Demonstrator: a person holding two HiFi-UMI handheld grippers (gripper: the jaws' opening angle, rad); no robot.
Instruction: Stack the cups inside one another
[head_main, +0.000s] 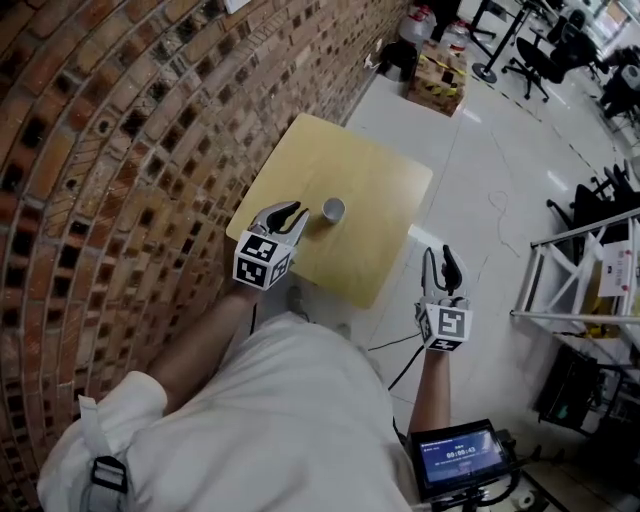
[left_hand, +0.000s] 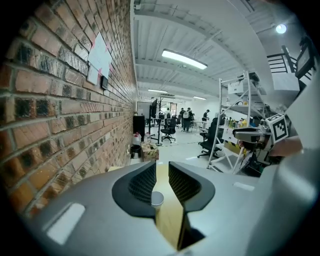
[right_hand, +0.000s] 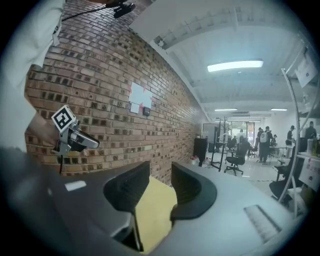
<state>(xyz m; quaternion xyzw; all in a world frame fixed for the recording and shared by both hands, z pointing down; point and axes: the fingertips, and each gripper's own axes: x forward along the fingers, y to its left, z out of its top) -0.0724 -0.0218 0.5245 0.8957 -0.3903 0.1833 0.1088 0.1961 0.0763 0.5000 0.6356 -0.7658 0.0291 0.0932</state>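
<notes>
- The cup (head_main: 333, 210) stood upright near the middle of the yellow table (head_main: 375, 165), at 2 o'clock just beyond the left gripper (head_main: 298, 216).
- That gripper's jaws stood narrowly apart and empty, with the cup lined up in the gap ahead.
- The right gripper (head_main: 440, 258), wider and empty, hung off the table at the cup's 4 o'clock, farther away.
- One cup or a nested stack: unclear.

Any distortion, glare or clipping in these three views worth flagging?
Head view: red brick wall bows heavily, glare patches on the white floor. Left gripper view: fisheye, dark corners, ceiling strip light blown out. Right gripper view: same vignette and clipped ceiling strip light.
</notes>
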